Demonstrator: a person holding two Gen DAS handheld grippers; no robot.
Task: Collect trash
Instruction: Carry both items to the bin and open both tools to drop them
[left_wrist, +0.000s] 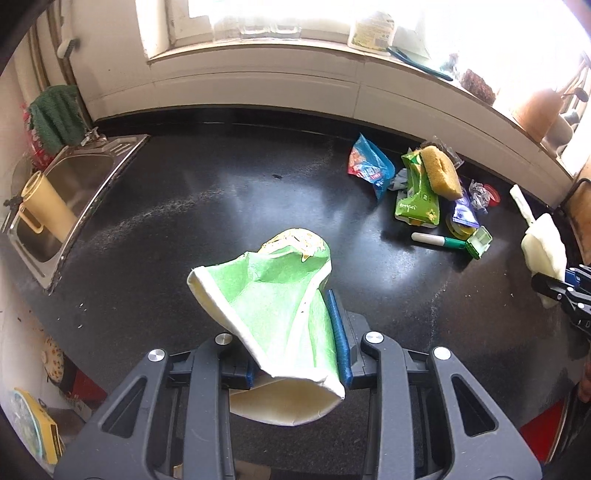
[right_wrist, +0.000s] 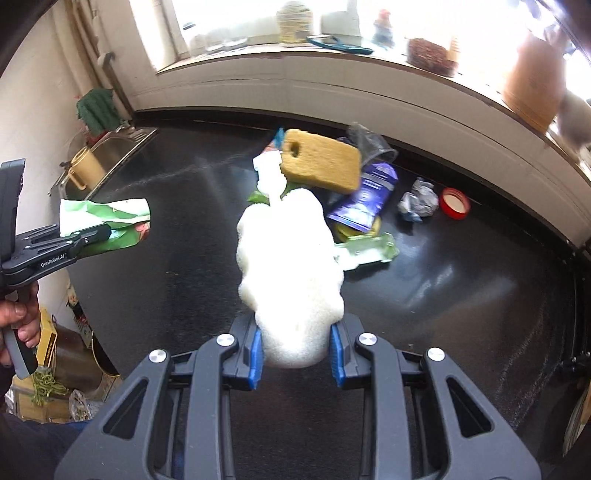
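A heap of rubbish sits on the black worktop (left_wrist: 221, 206) toward the upper right of the left wrist view: a blue snack bag (left_wrist: 369, 166), a green pouch (left_wrist: 415, 192) with a yellow sponge (left_wrist: 441, 171) lying on it, a purple wrapper (left_wrist: 464, 214), a red lid (left_wrist: 491, 194) and a green-capped marker (left_wrist: 441, 240). A steel sink (left_wrist: 70, 199) holding a cream jug (left_wrist: 48, 208) fills the left edge.

The left gripper (left_wrist: 295, 354) pinches a crumpled green paper bag (left_wrist: 273, 295) with a pale lining, lifted clear of the worktop at lower centre. The right gripper (right_wrist: 297, 354) clamps a lumpy white foam piece (right_wrist: 288, 266), its jaws pressed into the foam's lower end; the foam hides part of the heap behind it.

In the right wrist view a hand (right_wrist: 18, 325) shows at the left edge. Bare worktop lies open between the sink and the heap; a white sill wall bounds the far side.
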